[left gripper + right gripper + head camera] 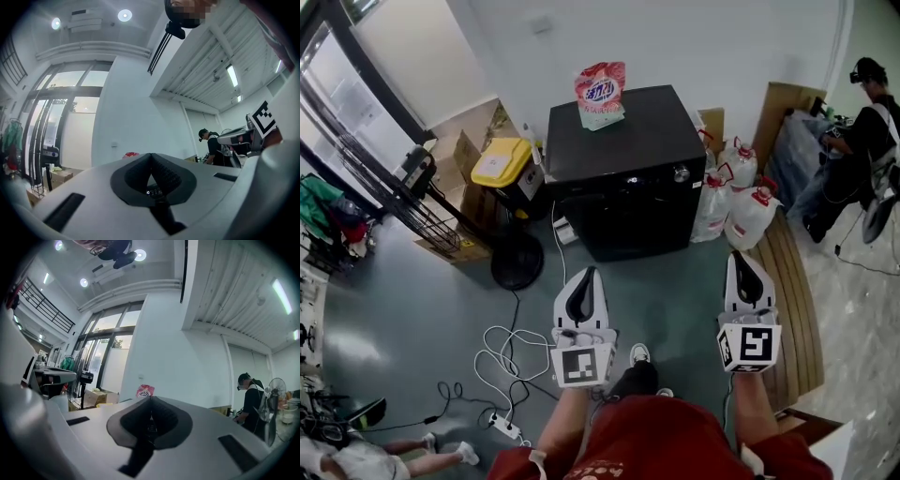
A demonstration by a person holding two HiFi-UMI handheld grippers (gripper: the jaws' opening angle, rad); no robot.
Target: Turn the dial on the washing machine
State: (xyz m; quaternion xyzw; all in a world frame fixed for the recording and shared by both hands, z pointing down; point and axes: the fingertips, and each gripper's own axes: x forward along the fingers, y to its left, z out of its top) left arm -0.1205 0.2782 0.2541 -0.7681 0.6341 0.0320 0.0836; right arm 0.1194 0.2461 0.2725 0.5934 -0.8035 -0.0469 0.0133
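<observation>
While the black washing machine (619, 169) stands against the wall, well ahead of the person, nothing touches it yet. The left gripper (585, 281) and right gripper (742, 264) both point toward it, probably lined up for the approach. Each has its jaws pressed together on nothing, since there is nothing to carry. A detergent pouch (600, 94) rests on the lid at the back, clear of the controls. The dial (680, 173), seemingly the small shiny knob on the top front edge, lies nearer the right gripper's line.

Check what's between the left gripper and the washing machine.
Head view: only bare grey floor between the left gripper and the washing machine.
</observation>
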